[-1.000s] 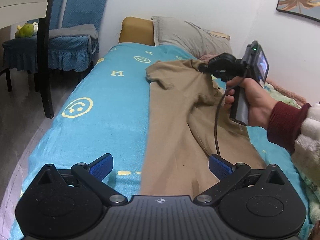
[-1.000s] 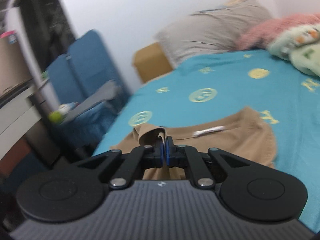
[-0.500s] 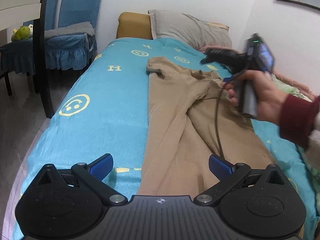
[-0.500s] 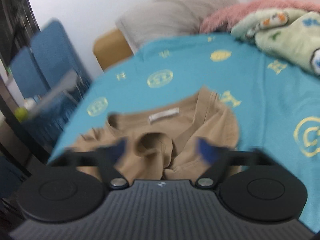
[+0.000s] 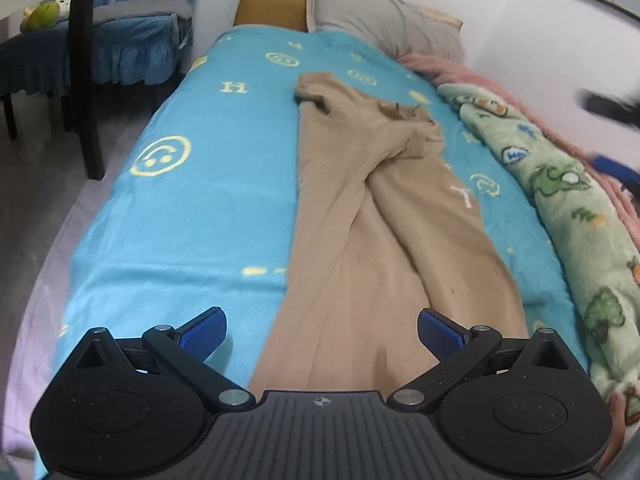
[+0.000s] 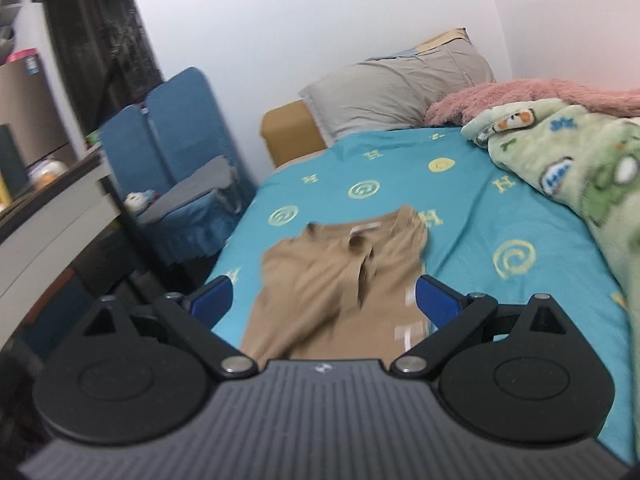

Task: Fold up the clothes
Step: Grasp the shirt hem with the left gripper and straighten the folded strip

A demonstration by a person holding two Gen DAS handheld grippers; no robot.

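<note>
tan shirt (image 5: 360,208) on bed (image 5: 208,184) — fingers (image 5: 202,330) spread

The left wrist view sits low at the bed's foot, looking down past its own blue-padded fingers along the tan cotton shirt (image 5: 360,208) toward the grey pillow (image 5: 384,28). The right wrist view stands farther off, nearer level, facing the same shirt (image 6: 340,276), the pillow (image 6: 400,88) and the turquoise patterned sheet (image 6: 500,216).

tan shirt (image 5: 360,208) | folded lengthwise, rumpled near collar | lying on turquoise bedsheet (image 5: 208,184)
</note>
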